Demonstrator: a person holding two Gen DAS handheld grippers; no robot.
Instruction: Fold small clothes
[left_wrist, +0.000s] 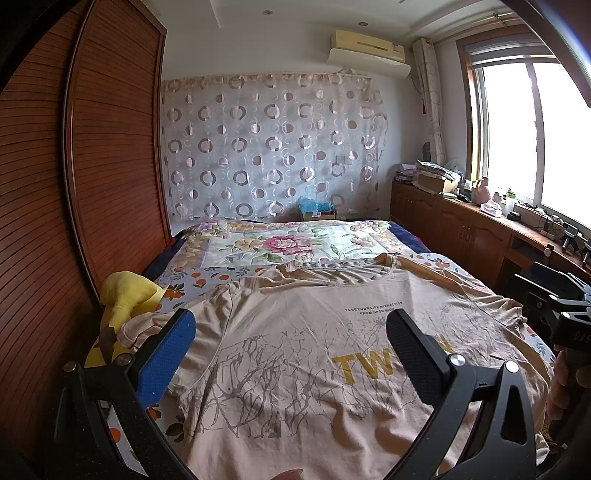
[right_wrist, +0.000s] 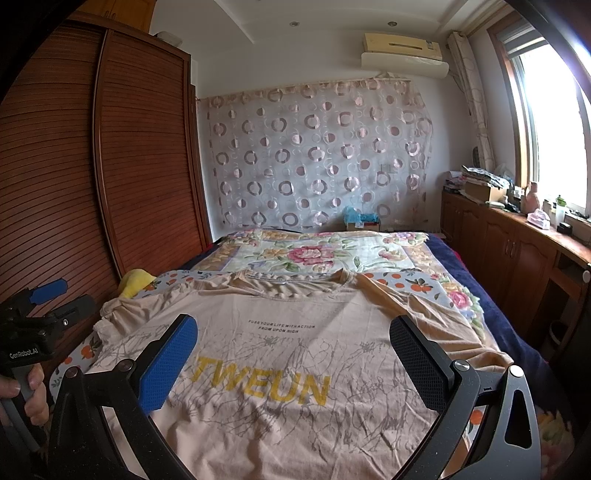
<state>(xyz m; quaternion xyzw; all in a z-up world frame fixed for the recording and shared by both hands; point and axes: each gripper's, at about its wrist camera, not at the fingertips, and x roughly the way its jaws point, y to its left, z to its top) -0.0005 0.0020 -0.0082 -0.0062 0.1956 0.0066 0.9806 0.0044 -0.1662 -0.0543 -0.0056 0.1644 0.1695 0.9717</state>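
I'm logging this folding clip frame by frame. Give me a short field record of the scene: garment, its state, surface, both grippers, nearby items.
garment: beige T-shirt with yellow "TWEUN" print
state: spread flat, print up, unfolded, left sleeve bunched
surface: bed with orange-print sheet and floral blanket
left gripper: open, above the shirt, holding nothing
right gripper: open, above the shirt, holding nothing
nearby: yellow plush toy at the shirt's left

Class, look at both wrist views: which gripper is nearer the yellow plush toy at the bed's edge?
Left. The left gripper hovers open just beside the yellow plush toy; the right gripper hovers open over the T-shirt, farther from it.
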